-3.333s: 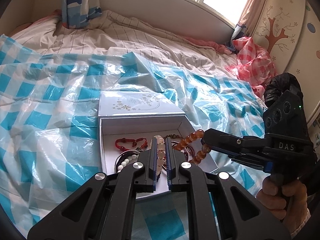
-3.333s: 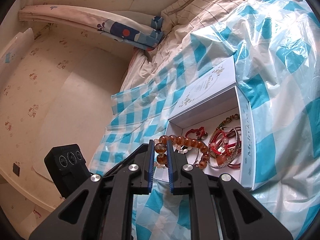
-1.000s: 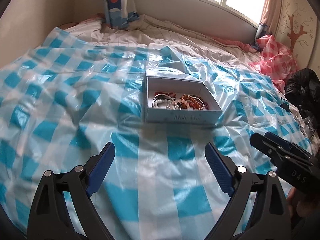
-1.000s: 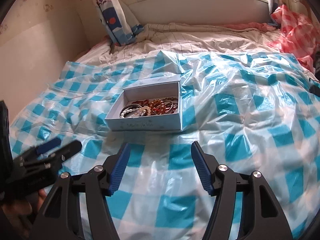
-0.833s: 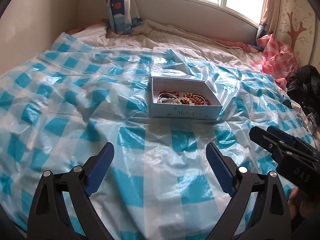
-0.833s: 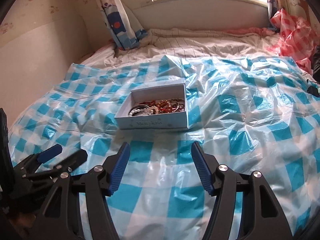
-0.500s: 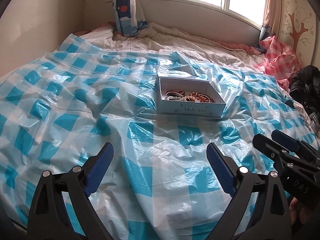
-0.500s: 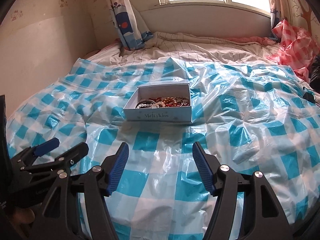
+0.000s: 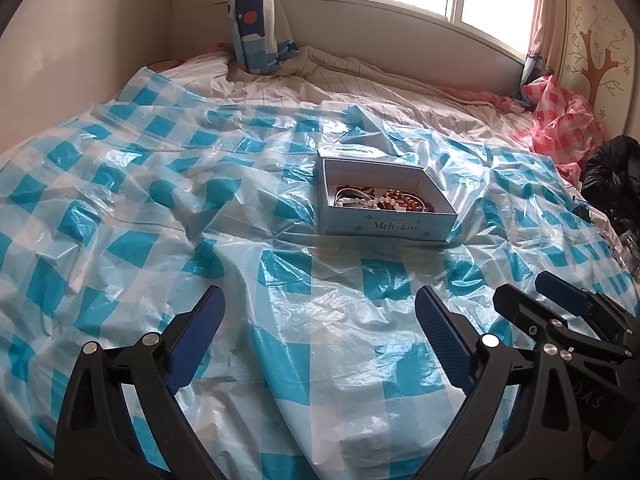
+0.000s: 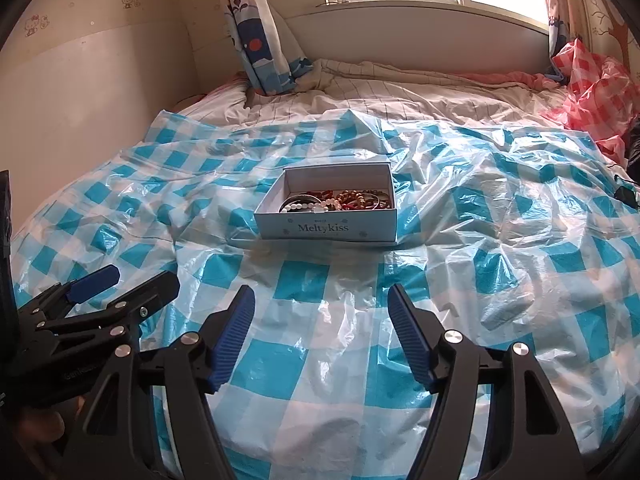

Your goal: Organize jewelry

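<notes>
A white open box marked "Meltykiss" sits on the bed, and it also shows in the right wrist view. Inside lie several bracelets: white beads, amber beads and red cords. My left gripper is open and empty, well back from the box and low over the sheet. My right gripper is open and empty, also well back. Each gripper shows in the other's view, the right one and the left one.
A blue and white checked plastic sheet covers the bed. A striped quilt lies behind it by the window wall. A red checked plastic heap and a black bag lie at the right. A curtain hangs at the back left.
Both grippers held beaded bracelets over the box 3.3 s ago. Now both are open and empty, have drawn back and lower, and the bracelets lie in the box.
</notes>
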Action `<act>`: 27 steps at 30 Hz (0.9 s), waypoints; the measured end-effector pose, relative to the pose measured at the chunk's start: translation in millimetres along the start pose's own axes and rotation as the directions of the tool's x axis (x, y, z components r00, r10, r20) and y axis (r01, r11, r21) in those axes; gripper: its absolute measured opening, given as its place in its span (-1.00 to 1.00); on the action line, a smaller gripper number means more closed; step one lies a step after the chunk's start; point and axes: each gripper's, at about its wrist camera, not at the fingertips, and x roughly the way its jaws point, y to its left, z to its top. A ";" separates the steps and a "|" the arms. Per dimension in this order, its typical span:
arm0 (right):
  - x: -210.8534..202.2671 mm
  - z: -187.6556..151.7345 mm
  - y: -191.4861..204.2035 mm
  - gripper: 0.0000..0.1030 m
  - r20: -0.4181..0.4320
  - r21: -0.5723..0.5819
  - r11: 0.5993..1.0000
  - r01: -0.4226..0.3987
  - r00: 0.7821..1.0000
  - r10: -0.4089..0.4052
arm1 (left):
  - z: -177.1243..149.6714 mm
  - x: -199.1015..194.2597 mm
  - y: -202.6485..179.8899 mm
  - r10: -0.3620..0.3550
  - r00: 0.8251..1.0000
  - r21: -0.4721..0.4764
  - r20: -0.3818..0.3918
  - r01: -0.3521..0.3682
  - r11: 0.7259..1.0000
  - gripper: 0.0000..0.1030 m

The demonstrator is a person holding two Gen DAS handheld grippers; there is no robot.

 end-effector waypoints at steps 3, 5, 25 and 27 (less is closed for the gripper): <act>0.0 0.3 -0.3 0.30 -0.002 0.003 1.000 0.000 1.000 0.000 | -0.7 1.7 -0.8 0.001 1.000 0.000 -0.004 -0.001 1.000 0.81; 0.5 0.0 -0.3 0.30 -0.002 0.003 1.000 -0.001 1.000 0.001 | -1.3 2.8 -0.9 0.004 1.000 0.003 -0.005 -0.004 1.000 0.84; 1.7 1.4 -7.5 0.32 0.004 0.015 1.000 0.005 1.000 -0.005 | 0.8 4.3 0.0 0.002 1.000 0.006 -0.021 -0.002 1.000 0.85; 1.2 2.1 -9.1 0.32 0.005 0.018 1.000 0.006 1.000 -0.006 | 1.4 5.2 2.1 -0.002 1.000 -0.009 -0.027 0.002 1.000 0.85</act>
